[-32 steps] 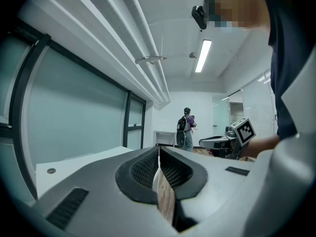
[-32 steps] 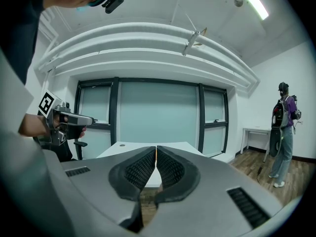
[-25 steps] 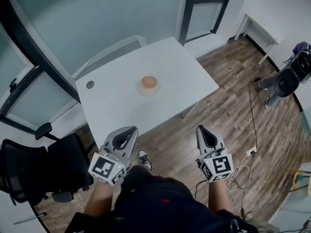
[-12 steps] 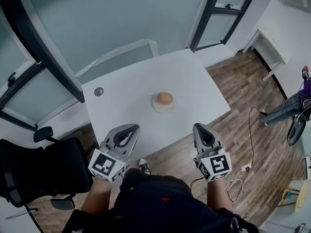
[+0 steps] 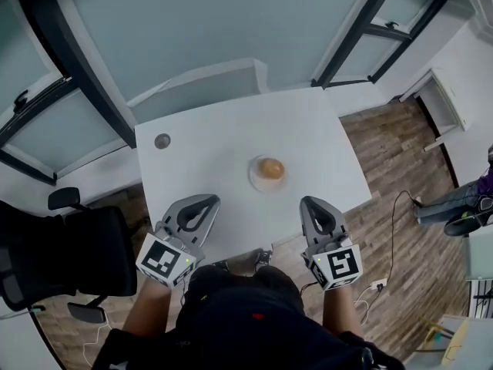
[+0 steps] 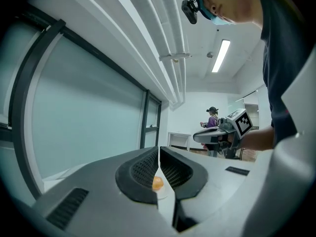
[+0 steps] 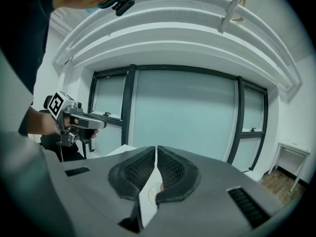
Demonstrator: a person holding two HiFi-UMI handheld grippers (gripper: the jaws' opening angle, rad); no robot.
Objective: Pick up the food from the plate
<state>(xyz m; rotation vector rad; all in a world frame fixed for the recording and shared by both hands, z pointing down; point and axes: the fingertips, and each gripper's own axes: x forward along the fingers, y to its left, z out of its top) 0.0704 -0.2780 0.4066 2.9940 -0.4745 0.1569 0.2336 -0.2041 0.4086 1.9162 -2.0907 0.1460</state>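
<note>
A round orange-brown piece of food lies on a small white plate near the middle of the white table. My left gripper hovers over the table's near edge, left of the plate, shut and empty. My right gripper hangs over the near edge to the plate's right, also shut with nothing in it. In the left gripper view the food shows through the slit below the closed left gripper. Below the closed right gripper only a sliver of the plate shows.
A small grey disc sits at the table's far left corner. A black office chair stands left of me, and a white chair stands behind the table. Cables lie on the wooden floor at right, near another person.
I have stepped up to the table: both grippers came forward from over the floor to over its near edge, with the plate now closer between them. Both stayed shut.
</note>
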